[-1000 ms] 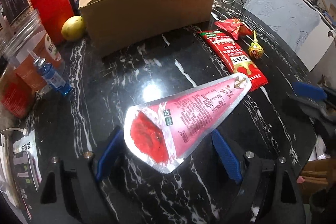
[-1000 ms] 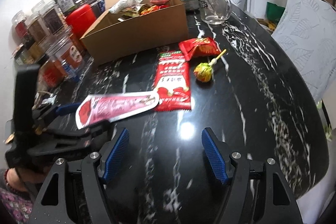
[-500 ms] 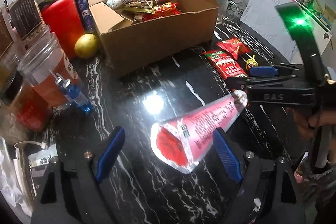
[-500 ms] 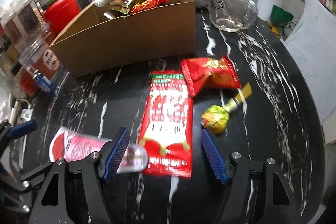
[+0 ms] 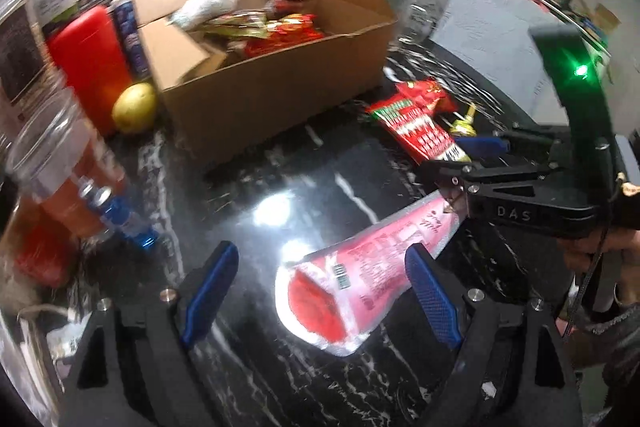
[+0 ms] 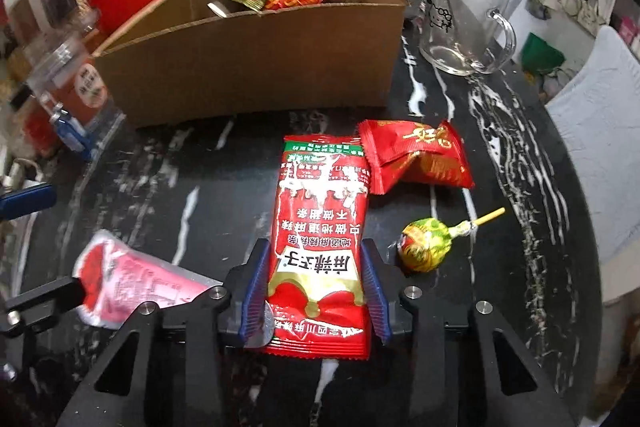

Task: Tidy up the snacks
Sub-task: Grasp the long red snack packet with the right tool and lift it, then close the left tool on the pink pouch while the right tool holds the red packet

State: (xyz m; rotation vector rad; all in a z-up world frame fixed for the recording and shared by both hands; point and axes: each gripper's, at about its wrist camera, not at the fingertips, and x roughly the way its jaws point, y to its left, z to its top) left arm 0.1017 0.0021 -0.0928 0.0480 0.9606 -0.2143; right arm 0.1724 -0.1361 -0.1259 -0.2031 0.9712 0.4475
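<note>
An open cardboard box [image 6: 248,67] with several snacks inside stands at the back of the black marble table [image 6: 520,187]. In front of it lie a long red packet [image 6: 320,219], a small red packet [image 6: 416,159] and a lollipop [image 6: 426,247]. My right gripper [image 6: 316,291] straddles the near end of the long red packet. Its jaws are closing and both pads meet the packet's edges. A pink cone-shaped packet [image 5: 360,275] lies flat on the table between the fingers of my open left gripper [image 5: 320,295], close against the right finger and far from the left one.
A glass mug [image 6: 464,23] stands right of the box. A red canister [image 5: 88,67], a lemon [image 5: 134,107], plastic jars [image 5: 68,163] and a small blue bottle [image 5: 124,219] crowd the left side. A white chair [image 6: 600,107] stands past the table's right edge.
My right gripper has come forward over the long red packet and its jaws have narrowed onto it. My left gripper stays open, with the pink packet now nearer its right finger.
</note>
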